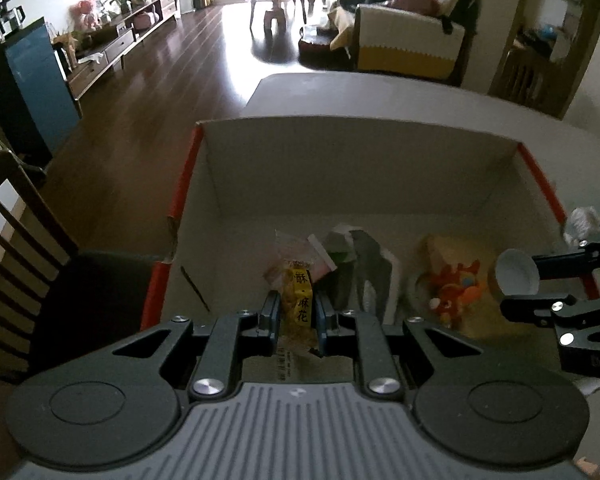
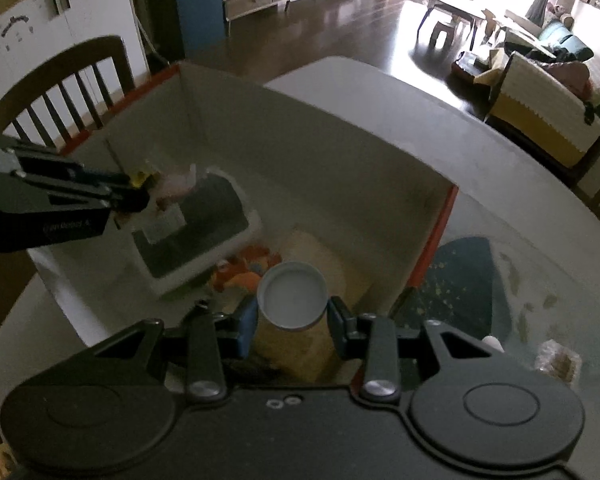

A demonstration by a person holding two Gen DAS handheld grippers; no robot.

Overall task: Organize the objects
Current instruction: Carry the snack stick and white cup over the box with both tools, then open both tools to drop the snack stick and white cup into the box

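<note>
Left gripper (image 1: 298,316): jaws drawn together on a yellow snack packet (image 1: 299,302), held over the inside of the box near its near wall. The packet's lower end is cut off behind the gripper body.
Right gripper (image 2: 293,316): jaws clamped on a white round cap (image 2: 292,294), its hollow side facing the camera; it hangs over the box near the red right rim. Whether the cap belongs to a container below cannot be told; the tan shape under it is blurred.
Cardboard box (image 1: 352,168): open-topped, pale inside, red along the side rims; it stands on the grey table (image 1: 380,92). Its near wall is hidden by the gripper in both views.
Box contents, centre: a white-edged dark box (image 2: 204,232) lying tilted, with a pinkish wrapper (image 1: 284,248) at its left end. Print on both is too dim to read.
Box contents, right side: a pale yellow pack with an orange cartoon figure (image 1: 456,286), partly covered by the right gripper in the left wrist view.
Table, right of the box: a dark blue-green mat (image 2: 460,292) touching the box's red rim; a small clear wrapped piece (image 2: 558,360) near the table's near edge, blurred.
Wooden chair (image 2: 60,88): beside the box's left side; only its slatted back shows clearly.
Background: living room, overexposed at the window.
</note>
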